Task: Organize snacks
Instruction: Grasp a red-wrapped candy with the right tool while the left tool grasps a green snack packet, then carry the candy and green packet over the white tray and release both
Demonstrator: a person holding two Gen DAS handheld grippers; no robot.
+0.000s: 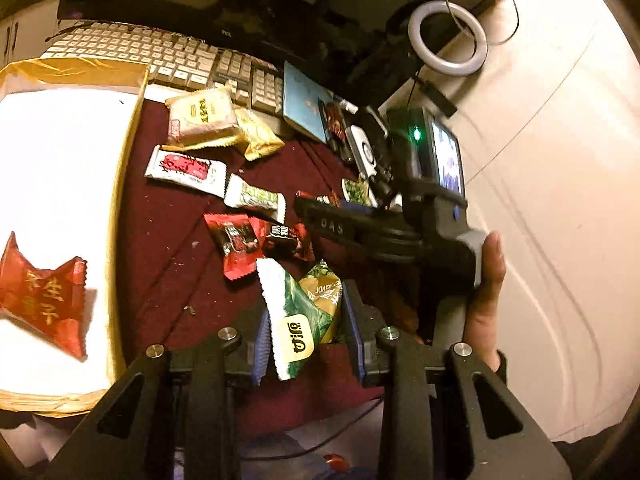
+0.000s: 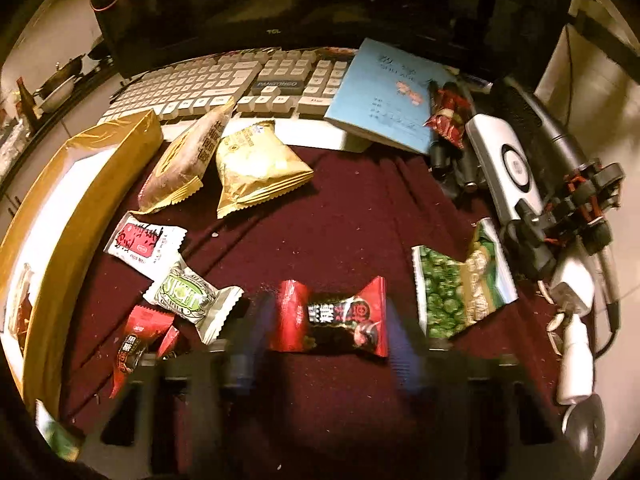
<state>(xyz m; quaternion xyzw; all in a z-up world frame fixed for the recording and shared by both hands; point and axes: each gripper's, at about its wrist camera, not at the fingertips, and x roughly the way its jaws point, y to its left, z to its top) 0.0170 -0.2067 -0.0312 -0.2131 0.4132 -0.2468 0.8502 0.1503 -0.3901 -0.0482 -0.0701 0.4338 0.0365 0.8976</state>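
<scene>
Your left tongs [image 1: 306, 330] grip the green packet [image 1: 300, 320]; only the blurred right view shows your right tongs [image 2: 326, 344] straddling the red candy [image 2: 332, 320], contact unclear.

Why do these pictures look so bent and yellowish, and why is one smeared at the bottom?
Both views are fisheye: the keyboard curves, corners go black, warm light tints everything. Left wrist view: sharp, but the white box lining glares. Right wrist view: the right gripper is smeared by motion blur, while the red-black candy between its fingers stays readable.

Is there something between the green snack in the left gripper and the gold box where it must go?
Nothing visible does: from the green snack to the gold box lies only bare maroon cloth.
</scene>
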